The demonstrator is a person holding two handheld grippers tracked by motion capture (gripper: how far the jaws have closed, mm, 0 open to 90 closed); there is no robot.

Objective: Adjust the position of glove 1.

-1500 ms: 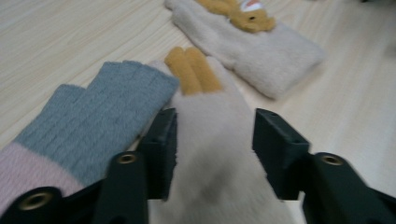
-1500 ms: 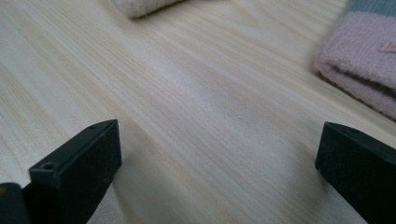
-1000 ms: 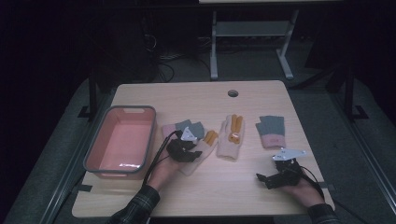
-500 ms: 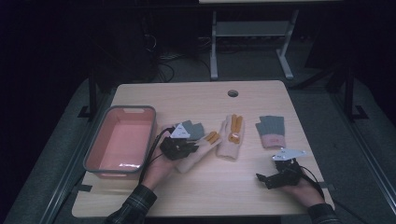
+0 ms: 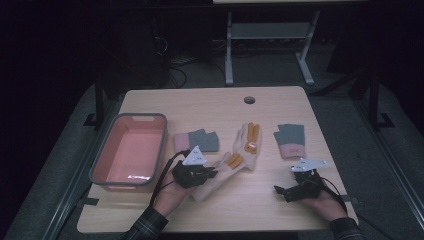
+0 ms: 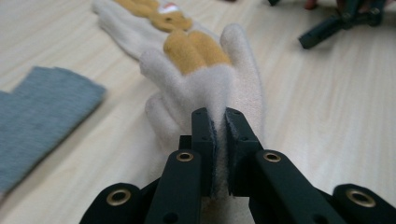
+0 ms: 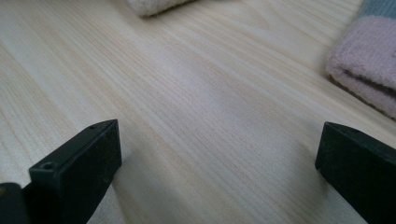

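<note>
A cream glove (image 5: 222, 175) with orange fingertips lies at the front middle of the table, and its fabric (image 6: 219, 93) is pinched between the jaws of my left gripper (image 6: 219, 119). In the high view the left gripper (image 5: 212, 173) points right along that glove. A second cream glove (image 5: 248, 142) lies just beyond it. A grey glove with a pink cuff (image 5: 197, 140) lies left of them, and its twin (image 5: 290, 140) to the right. My right gripper (image 5: 282, 187) rests at the front right, jaws wide apart (image 7: 219, 149) over bare wood.
A pink tray (image 5: 102, 159) with a grey rim stands at the left, nothing in it. The table (image 5: 210, 105) has a round cable hole (image 5: 249, 100) at the back. The pink cuff (image 7: 366, 70) lies just past the right gripper's jaws.
My left gripper has drawn back toward the near edge, and the nearer cream glove has slid with it. The right gripper has stayed put.
</note>
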